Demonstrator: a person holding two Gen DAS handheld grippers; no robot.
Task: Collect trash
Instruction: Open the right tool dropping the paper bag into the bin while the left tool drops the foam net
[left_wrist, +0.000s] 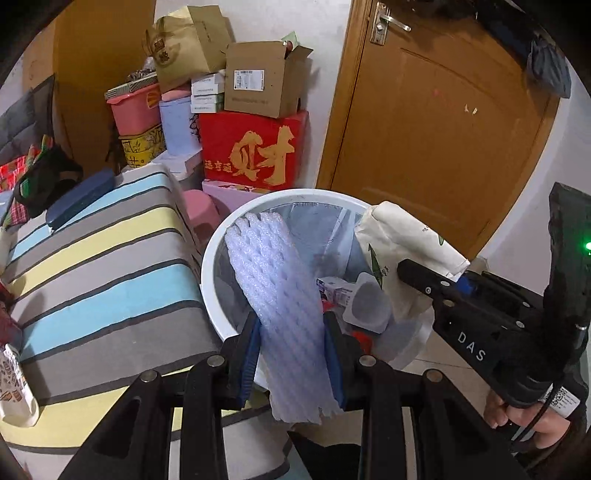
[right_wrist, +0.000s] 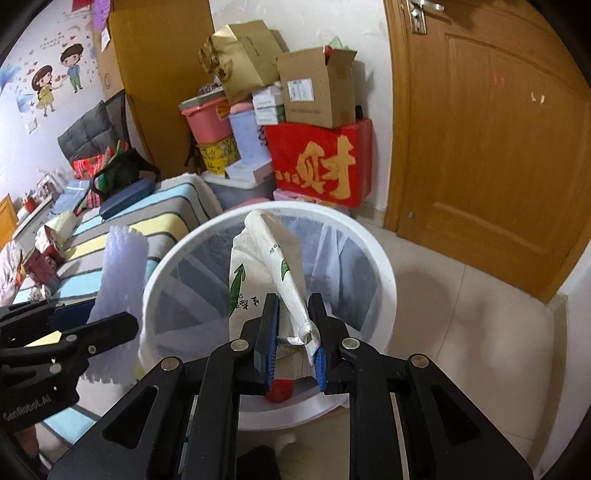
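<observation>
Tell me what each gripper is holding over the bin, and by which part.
The left gripper clamps the foam net sleeve near its lower end. The right gripper pinches the cream paper bag at its crumpled bottom end.

Both views evenly lit, soft indoor light, no harsh glare. Heavy fisheye warp w/ black vignette at corners; door (left_wrist: 443, 122) frame bows hard. Soft shadow on floor tiles (right_wrist: 461, 314) right of the white bin (right_wrist: 369, 254). Green LED (left_wrist: 587, 245) blooms at right edge of left wrist view. Centre sharp; near black fingers (right_wrist: 271, 332) slightly soft. Wall stickers (right_wrist: 55, 85) a bit washed out.
</observation>
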